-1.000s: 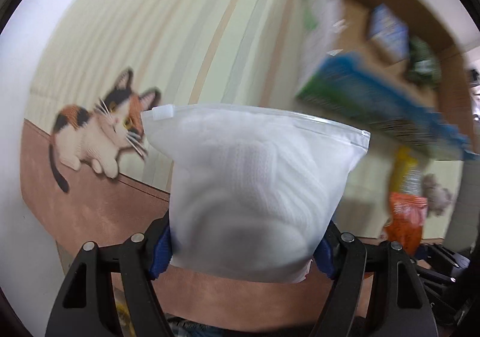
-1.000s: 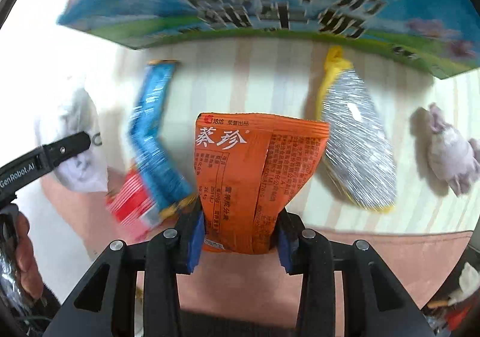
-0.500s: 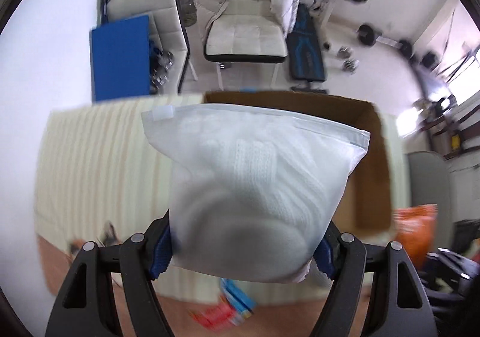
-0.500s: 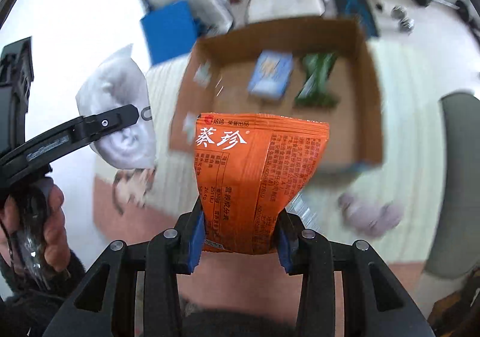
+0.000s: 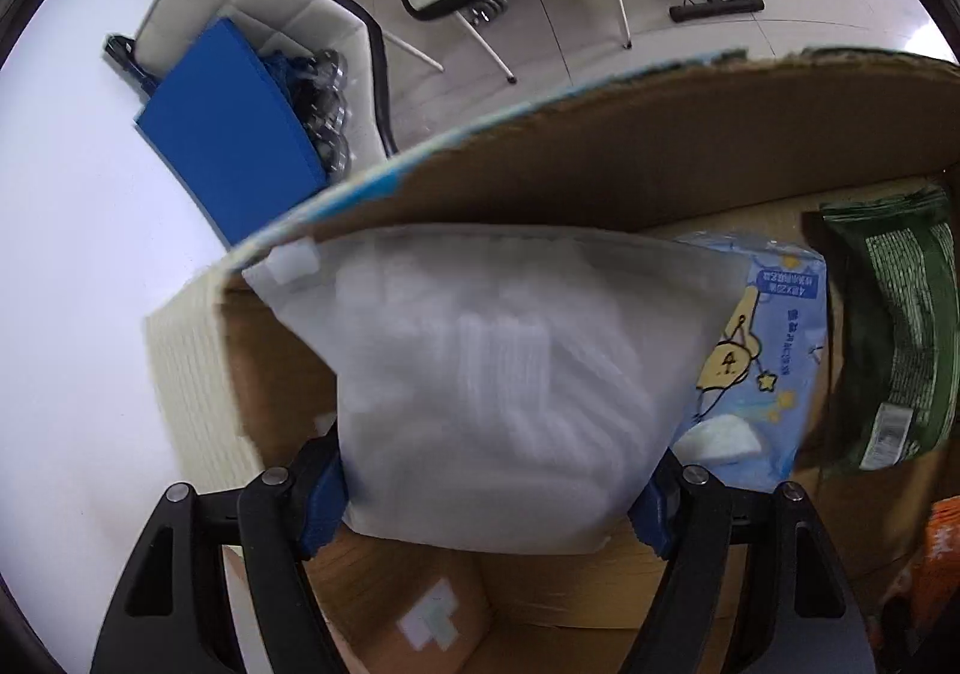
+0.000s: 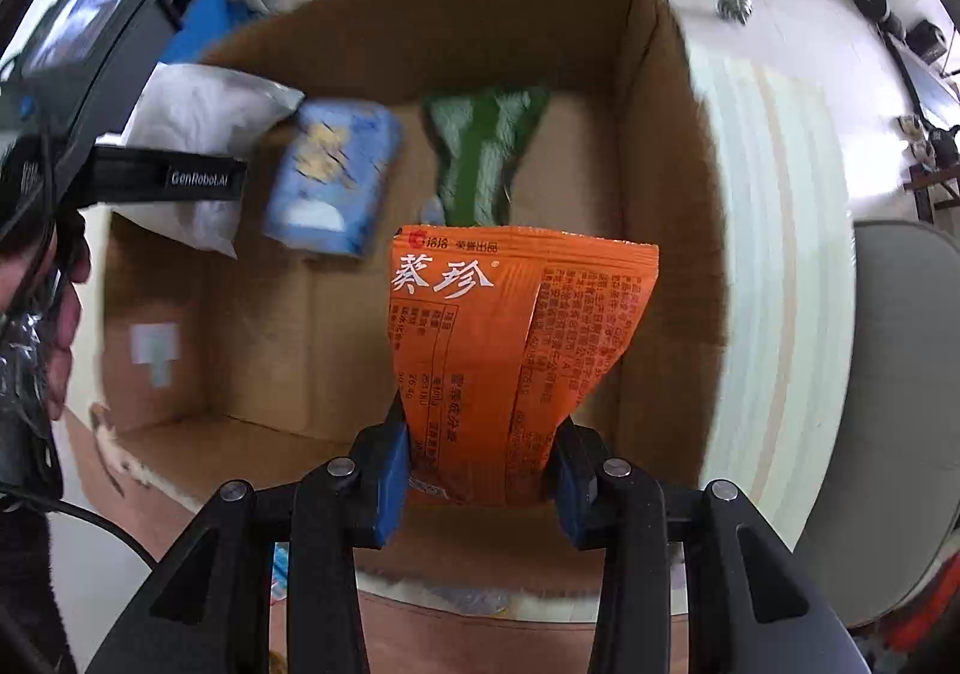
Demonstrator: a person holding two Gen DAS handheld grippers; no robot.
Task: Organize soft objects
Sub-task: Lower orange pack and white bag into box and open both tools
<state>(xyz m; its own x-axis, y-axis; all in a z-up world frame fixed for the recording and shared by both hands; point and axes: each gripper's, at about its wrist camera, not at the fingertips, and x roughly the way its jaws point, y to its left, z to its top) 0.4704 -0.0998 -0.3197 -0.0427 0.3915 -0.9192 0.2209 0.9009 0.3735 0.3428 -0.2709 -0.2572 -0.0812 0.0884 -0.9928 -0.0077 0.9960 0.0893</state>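
Both claws now hang over the open brown cardboard box (image 6: 660, 146), no longer above the tabletop: left claw (image 5: 498, 494) clamps the frosted white zip pouch (image 5: 498, 374), right claw (image 6: 480, 470) clamps the orange foil snack packet (image 6: 510, 350); release comes next.

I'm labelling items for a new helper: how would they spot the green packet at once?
Find the open cardboard box. On its floor by the far wall lie two flat packs side by side; the green packet is the right one, beyond the orange bag in the right tool. Its dark green wrapper sets it apart from the pale blue pack.
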